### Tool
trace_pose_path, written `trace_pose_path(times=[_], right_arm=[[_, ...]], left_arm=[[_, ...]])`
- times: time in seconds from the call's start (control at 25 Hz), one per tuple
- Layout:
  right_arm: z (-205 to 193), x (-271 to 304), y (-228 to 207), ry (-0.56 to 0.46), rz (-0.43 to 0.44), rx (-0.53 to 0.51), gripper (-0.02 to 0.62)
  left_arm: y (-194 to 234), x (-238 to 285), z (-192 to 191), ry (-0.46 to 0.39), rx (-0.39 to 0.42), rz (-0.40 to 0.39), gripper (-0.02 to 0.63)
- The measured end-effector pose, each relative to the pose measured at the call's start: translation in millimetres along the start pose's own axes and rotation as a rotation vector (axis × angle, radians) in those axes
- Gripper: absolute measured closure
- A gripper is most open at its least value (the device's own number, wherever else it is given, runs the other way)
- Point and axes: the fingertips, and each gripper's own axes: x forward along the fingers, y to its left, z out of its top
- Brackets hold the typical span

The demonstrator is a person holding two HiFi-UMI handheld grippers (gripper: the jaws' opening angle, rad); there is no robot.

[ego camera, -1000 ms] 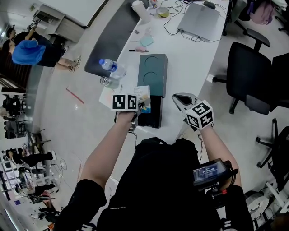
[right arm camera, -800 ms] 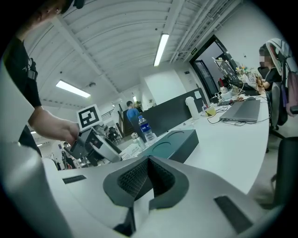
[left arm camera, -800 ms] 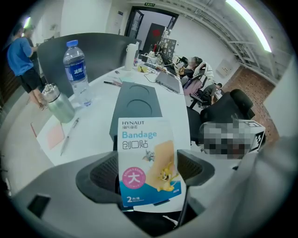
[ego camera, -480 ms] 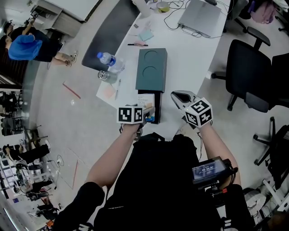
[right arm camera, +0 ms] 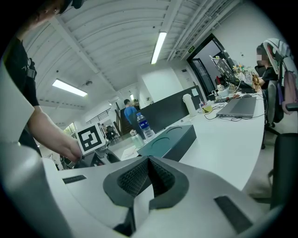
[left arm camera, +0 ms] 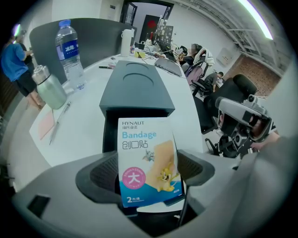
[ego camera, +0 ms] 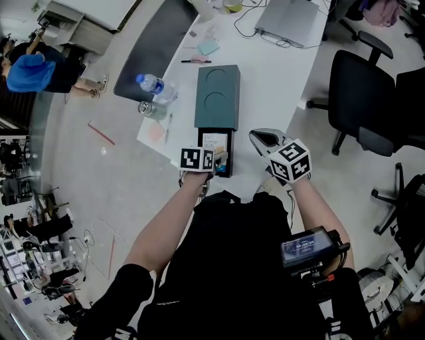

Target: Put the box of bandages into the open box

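Observation:
The bandage box (left arm camera: 146, 158), white and blue with a cartoon print, stands upright between the jaws of my left gripper (left arm camera: 148, 174), which is shut on it. In the head view the left gripper (ego camera: 211, 159) holds the bandage box (ego camera: 214, 142) over the black open tray (ego camera: 226, 163), which sticks out of the dark green box (ego camera: 217, 96) at the table's near edge. Behind the bandage box the tray's dark inside (left arm camera: 110, 132) shows. My right gripper (ego camera: 264, 141) hovers right of the tray; its jaws (right arm camera: 148, 169) are closed with nothing between them.
A water bottle (ego camera: 151, 85) and a metal flask (ego camera: 145, 109) stand left of the green box, with a pink note and pen beside them. A laptop (ego camera: 289, 16) with cables lies at the far end. A black office chair (ego camera: 362, 99) stands right of the table.
My left gripper has carried the bandage box rightward, from beside the tray to over it. The right gripper has barely moved.

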Motion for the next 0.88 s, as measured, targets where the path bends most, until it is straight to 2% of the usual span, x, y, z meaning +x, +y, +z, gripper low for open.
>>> trace_pose_path(times=[0.4,0.76,0.88], right_arm=[[-2,3,-1,-0.003,-0.017,0.016,0.571],[-6,-7,-5,-0.008,-0.032,0.028,0.571],[-8,-10,-6,-0.006,-0.036,0.031,0.571]], left_arm=[[15,19,2,0.038,0.011,0.031,0.209],[10,20,-1,0.043,0.015,0.07,0.207],[7,21,-1,0.041,0.012,0.06,0.207]])
